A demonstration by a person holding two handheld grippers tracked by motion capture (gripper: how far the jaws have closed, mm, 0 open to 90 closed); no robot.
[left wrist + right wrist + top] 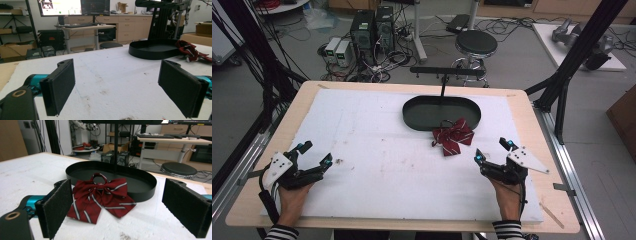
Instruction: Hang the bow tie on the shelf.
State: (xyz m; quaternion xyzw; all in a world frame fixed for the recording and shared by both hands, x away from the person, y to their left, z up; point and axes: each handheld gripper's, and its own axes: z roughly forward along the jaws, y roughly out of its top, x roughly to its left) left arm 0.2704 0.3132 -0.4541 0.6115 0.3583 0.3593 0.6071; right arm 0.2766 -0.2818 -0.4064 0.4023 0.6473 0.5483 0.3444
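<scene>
A white mat [377, 165] covers the table [257, 195], giving a soft working surface. Toward the far side stands a black tray [414, 116] with a post and crossbar [447, 71] rising from its rear, likely a hanger for what lies below. The red striped bow [453, 136] rests on the mat, leaning against the tray's near rim, its loop up on the rim. The right gripper [493, 151] sits near it, jaws spread and aimed at the bow, seemingly ready to pick it up. The left gripper [316, 154] waits well apart at the left edge, jaws also spread, holding nothing.
</scene>
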